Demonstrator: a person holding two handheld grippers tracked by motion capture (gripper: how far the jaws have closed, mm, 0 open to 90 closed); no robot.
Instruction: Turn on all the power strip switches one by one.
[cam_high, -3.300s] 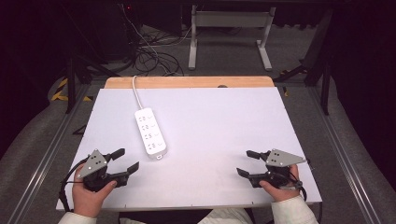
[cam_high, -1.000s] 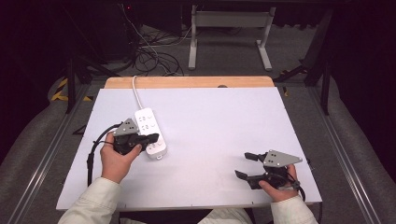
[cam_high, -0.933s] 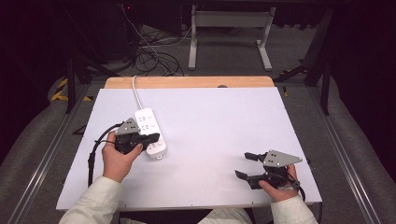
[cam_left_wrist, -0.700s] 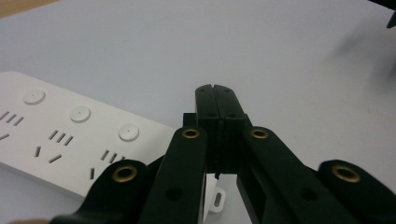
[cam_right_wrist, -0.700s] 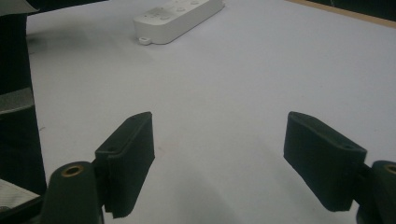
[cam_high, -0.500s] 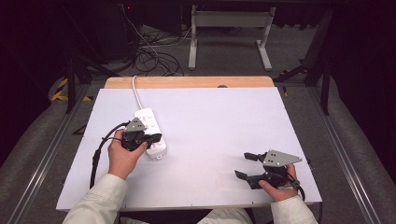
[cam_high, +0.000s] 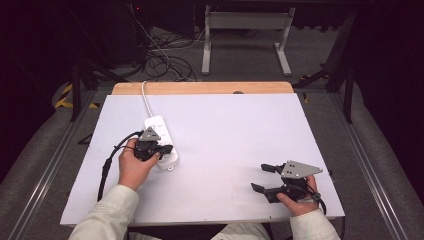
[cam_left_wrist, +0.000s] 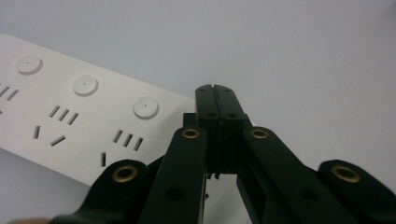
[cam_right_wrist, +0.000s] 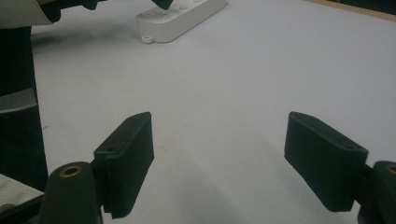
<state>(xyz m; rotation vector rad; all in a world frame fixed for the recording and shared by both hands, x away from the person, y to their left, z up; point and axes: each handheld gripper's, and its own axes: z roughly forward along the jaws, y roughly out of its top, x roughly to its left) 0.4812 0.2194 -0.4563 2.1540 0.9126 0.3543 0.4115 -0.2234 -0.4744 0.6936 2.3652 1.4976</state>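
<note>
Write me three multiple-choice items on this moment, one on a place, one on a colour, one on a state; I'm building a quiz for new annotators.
1. Where does the power strip lie on the table?
A. left half, cord running to the far edge
B. right half, near the front edge
C. dead centre

2. What colour is the power strip?
A. black
B. white
C. orange

3. How do the two grippers stand?
A. both open
B. left gripper shut, right gripper open
C. left open, right shut

Key: 1 A, the high view shows it left of centre with its cord leading away. 2 B, its casing is white in every view. 3 B, the left fingers press together with nothing between; the right fingers stand wide apart.
</note>
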